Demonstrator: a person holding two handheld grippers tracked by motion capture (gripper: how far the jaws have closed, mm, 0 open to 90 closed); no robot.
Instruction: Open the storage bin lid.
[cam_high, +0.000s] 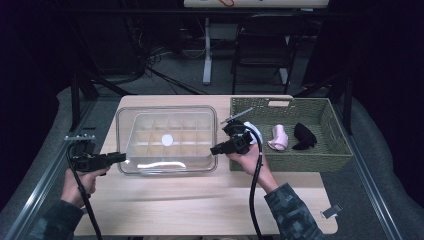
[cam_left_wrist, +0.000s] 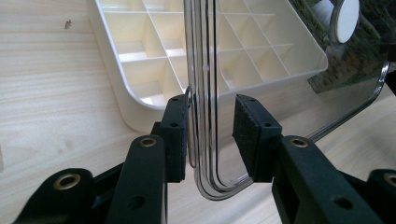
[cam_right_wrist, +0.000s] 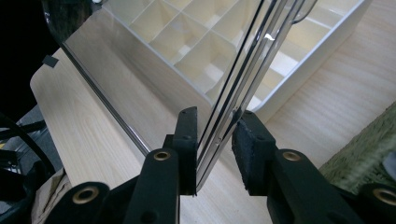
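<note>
A clear plastic lid (cam_high: 150, 165) covers a white divided tray (cam_high: 190, 131) in the middle of the table. My left gripper (cam_high: 122, 157) is at the lid's left end and my right gripper (cam_high: 214, 149) at its right end. In the left gripper view, the lid's rim (cam_left_wrist: 205, 70) stands between the jaws of the left gripper (cam_left_wrist: 212, 105). One pad (cam_left_wrist: 176, 135) touches it and the other stays a little apart. In the right gripper view, the right gripper (cam_right_wrist: 217, 116) has both pads against the lid's edge (cam_right_wrist: 224, 112).
A green woven basket (cam_high: 330, 150) stands right of the box, with a pink item (cam_high: 278, 137), a black item (cam_high: 303, 136) and a white item (cam_high: 253, 131) in it. Bare wooden table (cam_high: 200, 200) lies in front. A chair (cam_high: 260, 47) stands beyond the table.
</note>
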